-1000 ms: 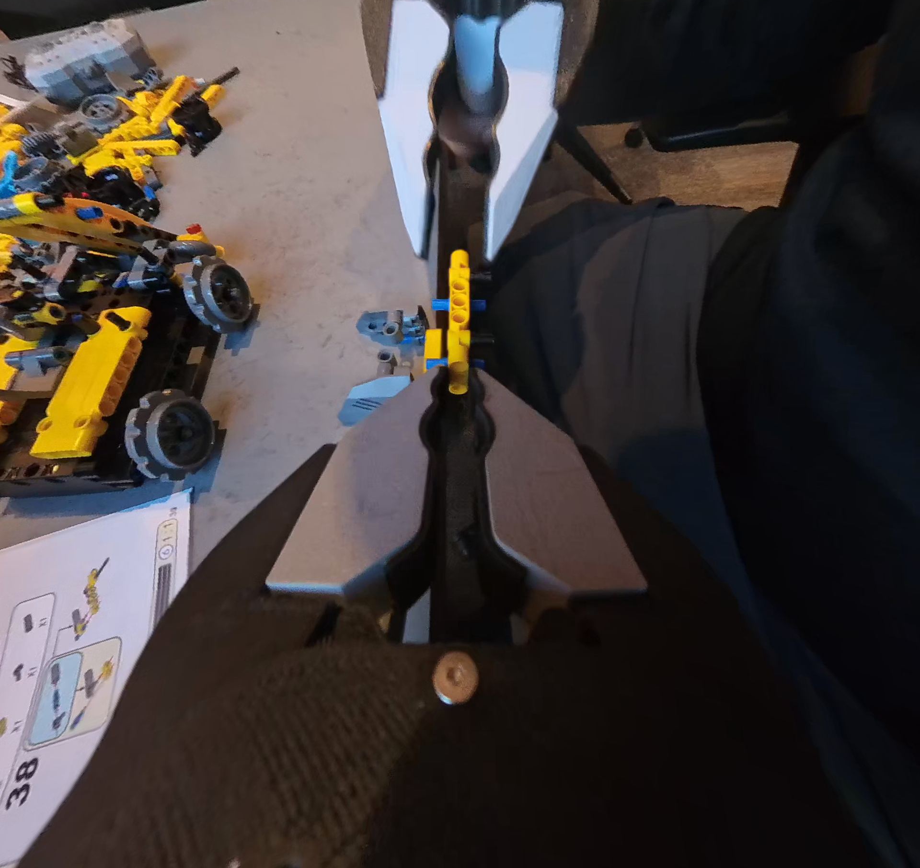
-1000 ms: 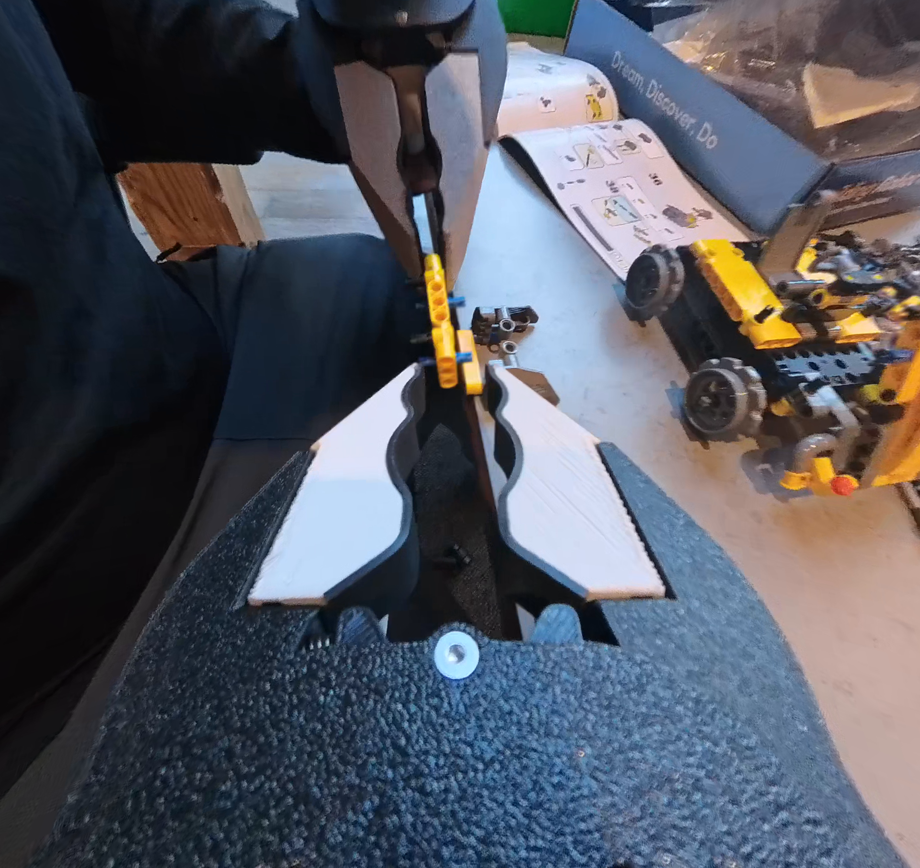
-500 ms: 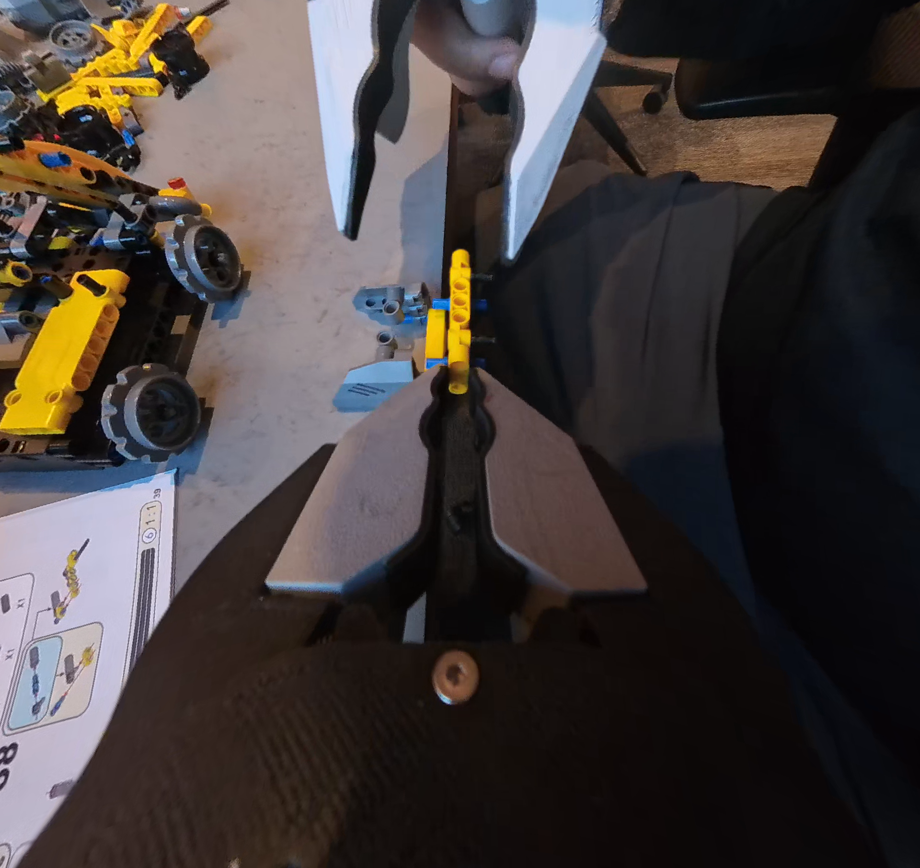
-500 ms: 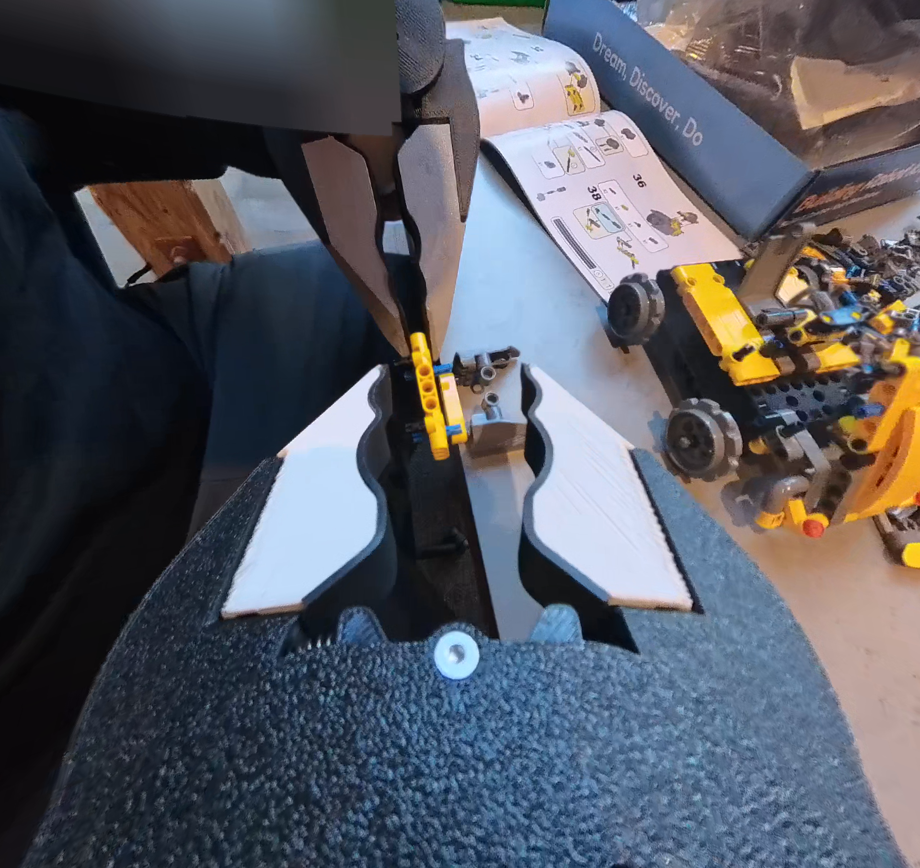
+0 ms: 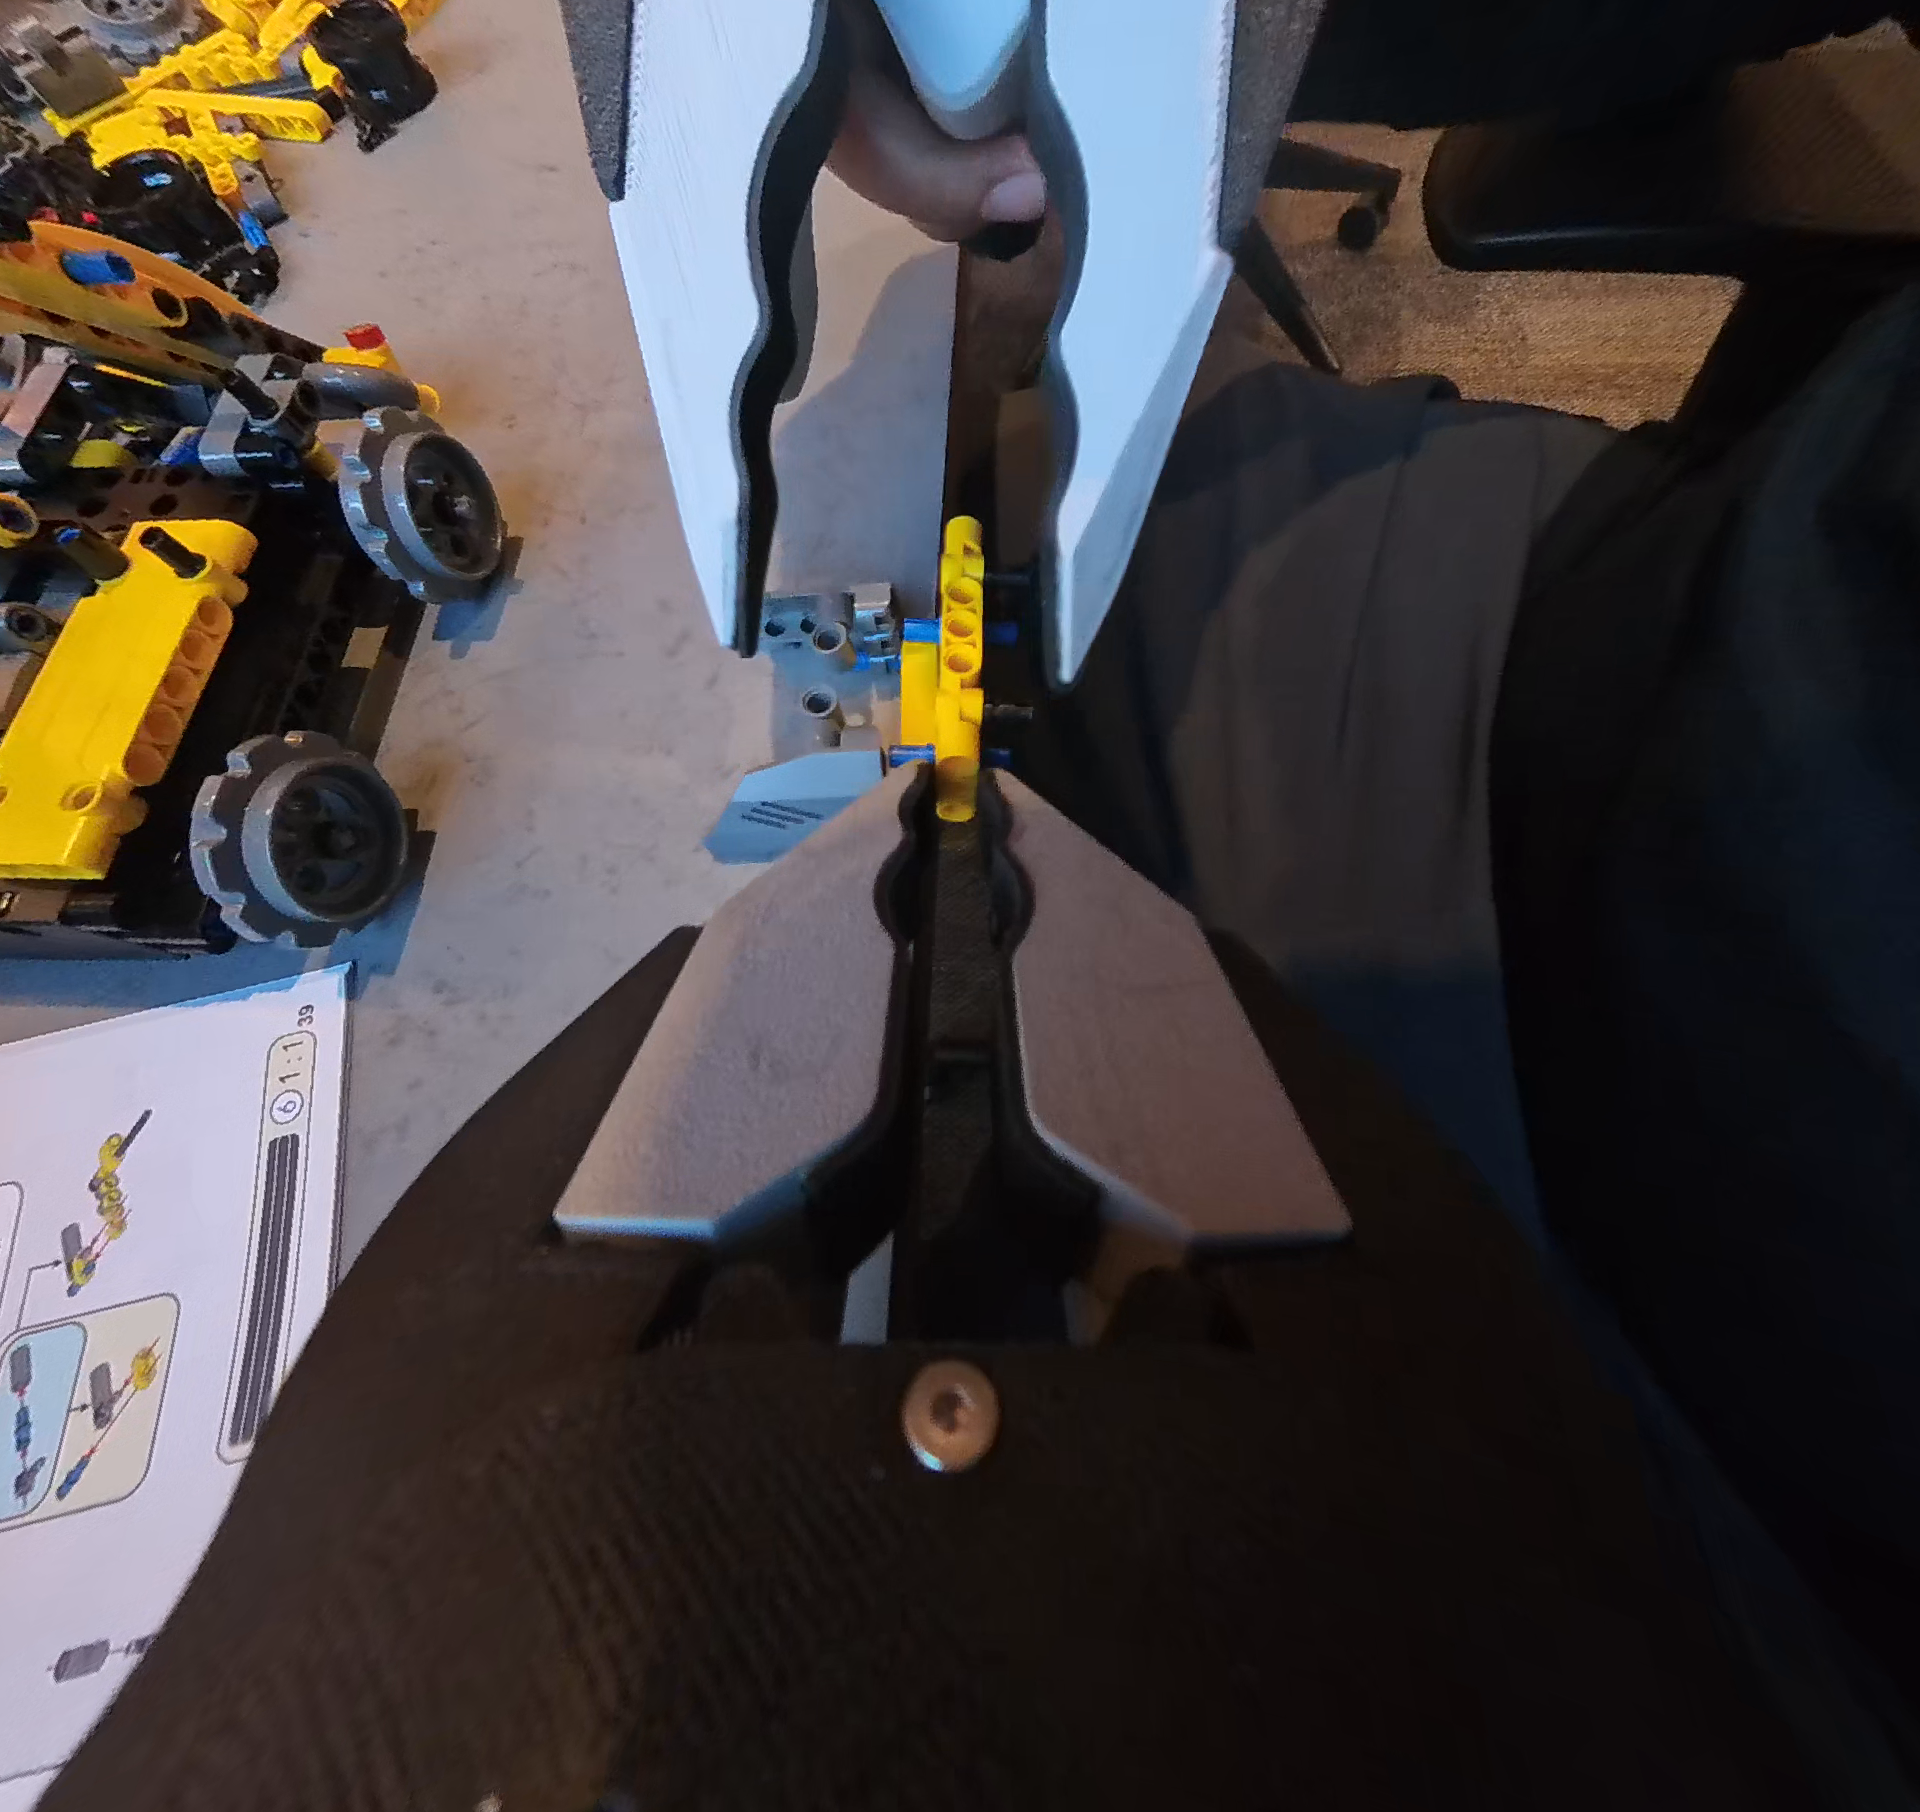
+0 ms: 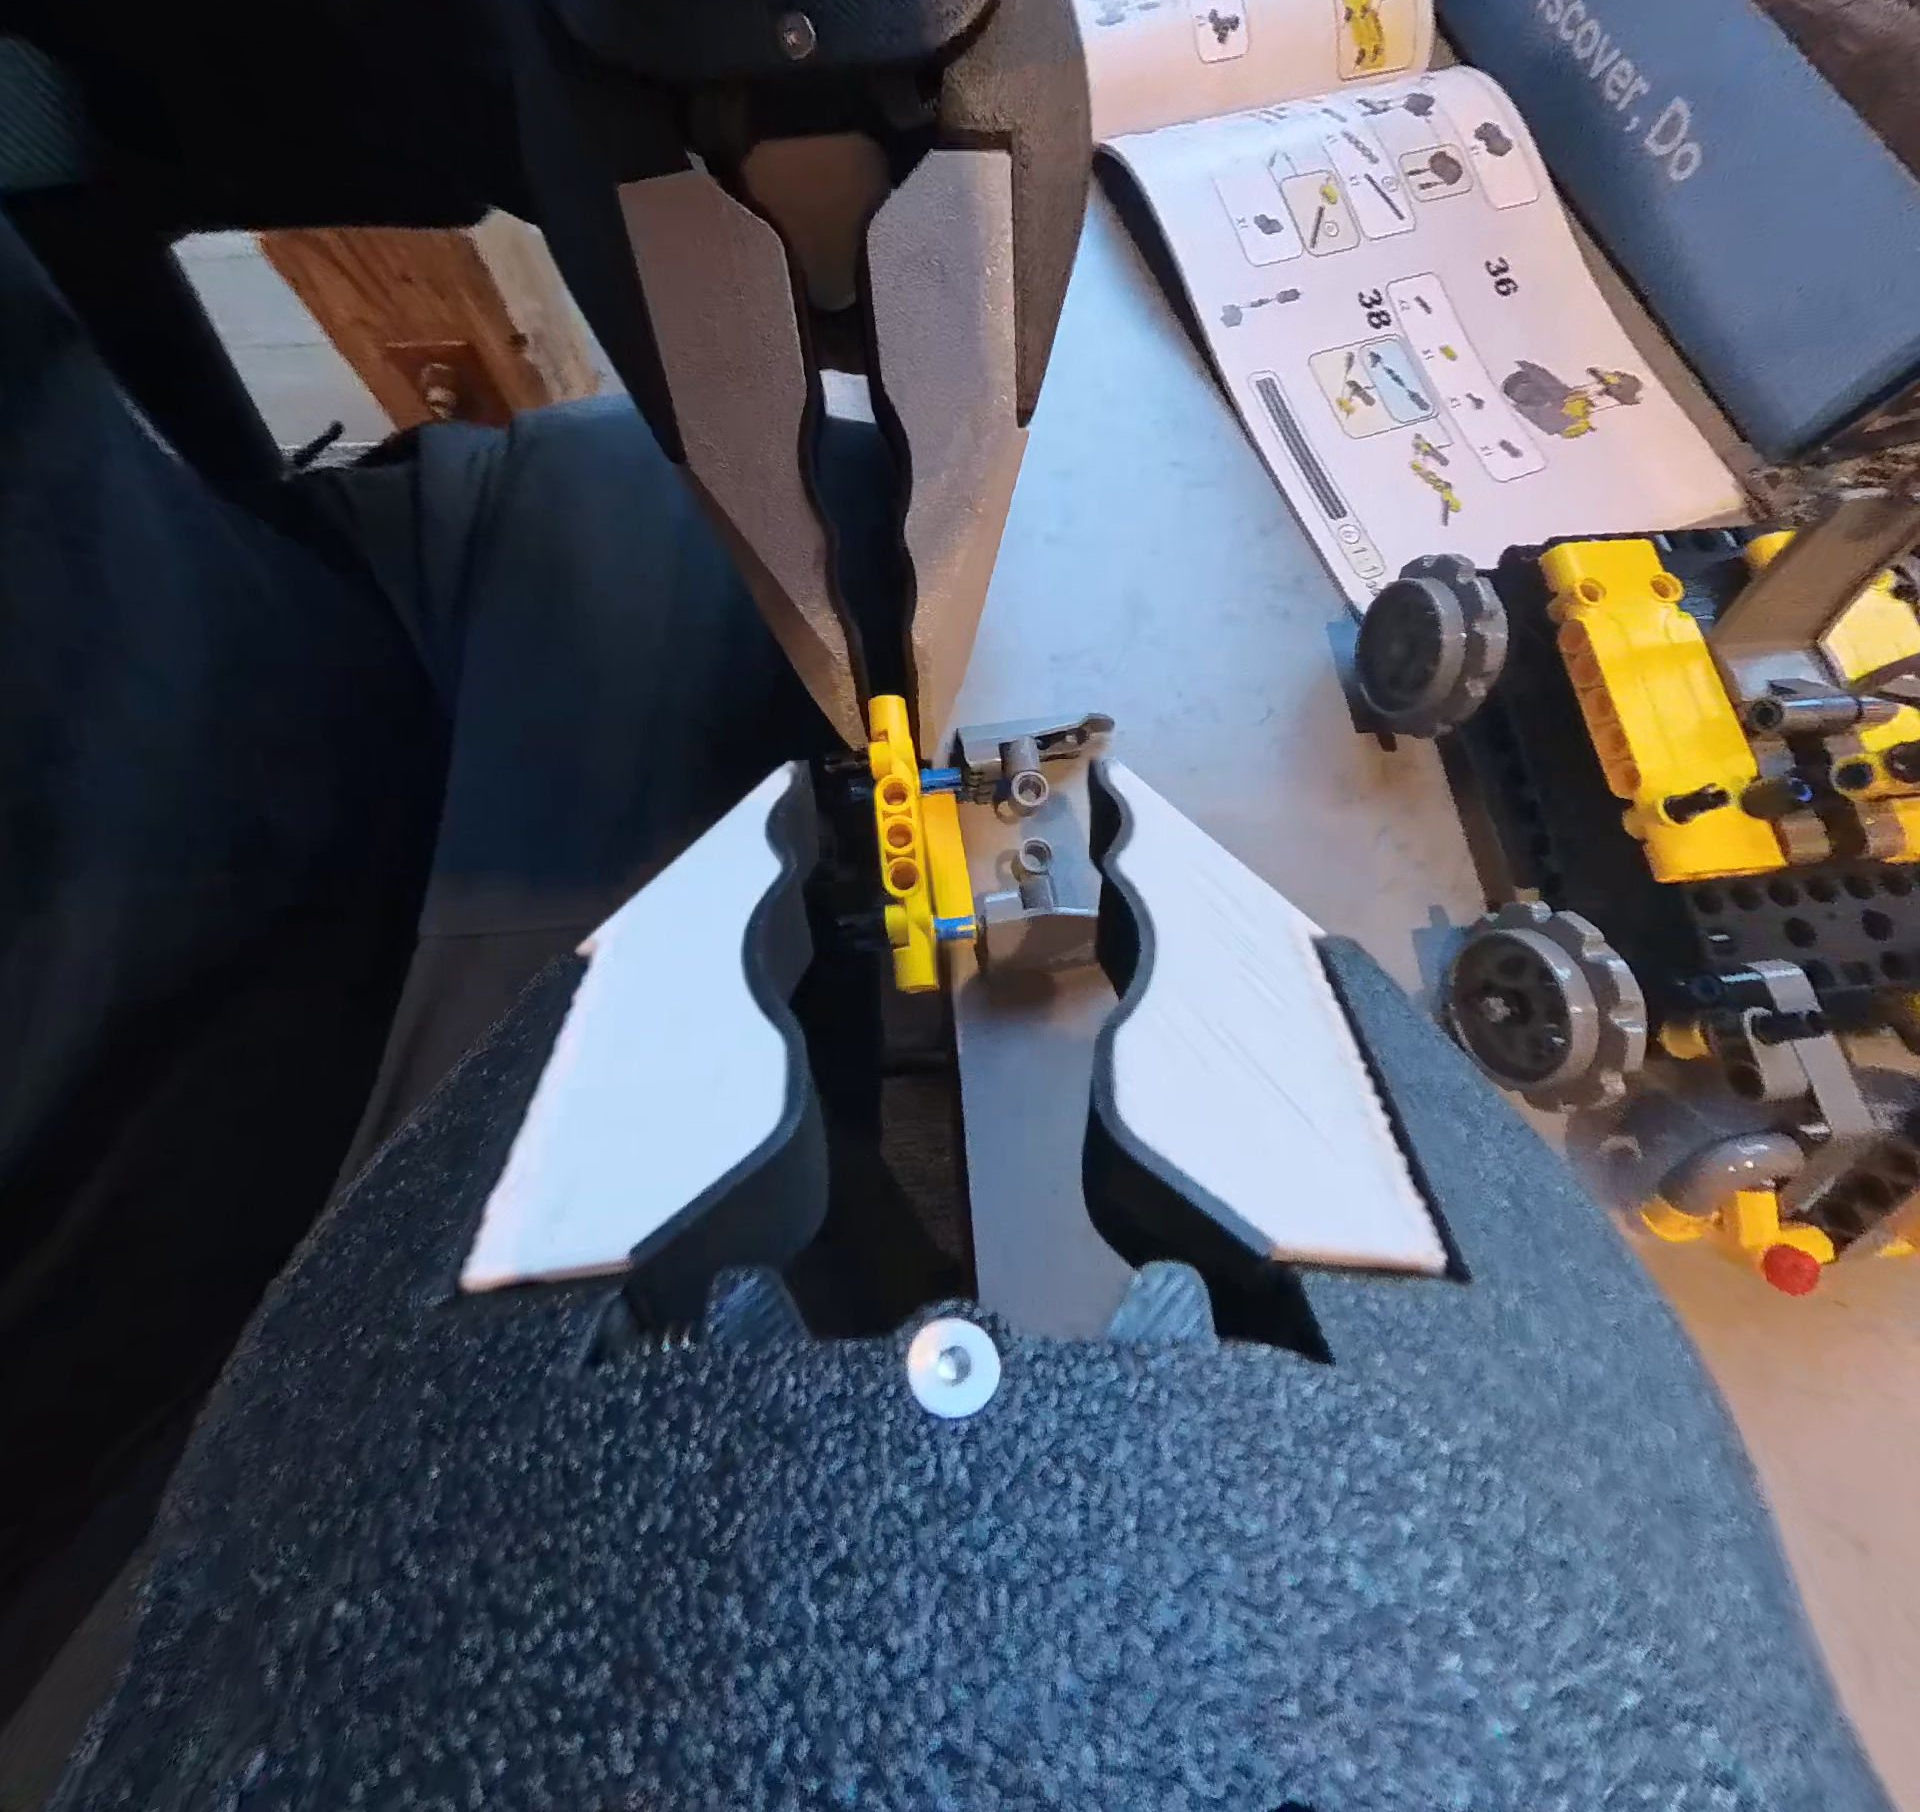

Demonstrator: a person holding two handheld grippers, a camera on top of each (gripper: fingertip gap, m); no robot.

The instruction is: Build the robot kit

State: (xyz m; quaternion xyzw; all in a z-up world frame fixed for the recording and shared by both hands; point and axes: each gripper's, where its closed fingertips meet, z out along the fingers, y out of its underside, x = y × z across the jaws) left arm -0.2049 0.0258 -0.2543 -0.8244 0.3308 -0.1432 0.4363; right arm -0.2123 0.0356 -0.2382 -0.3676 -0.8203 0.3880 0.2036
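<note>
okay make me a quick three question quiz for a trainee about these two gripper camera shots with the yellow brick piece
1. True or false: the right gripper is shut on the yellow beam assembly.
2. Which gripper holds the yellow beam assembly? A) the left gripper B) the right gripper C) neither
3. Fill in: beside the held assembly, on the table, lie small ___-coloured loose pieces.

Key
1. False. It is open, its fingers on either side of the assembly without touching.
2. A. It is shut on one end of the assembly, near the table edge.
3. Grey. The wheeled yellow model and instruction booklet lie farther off.
</note>
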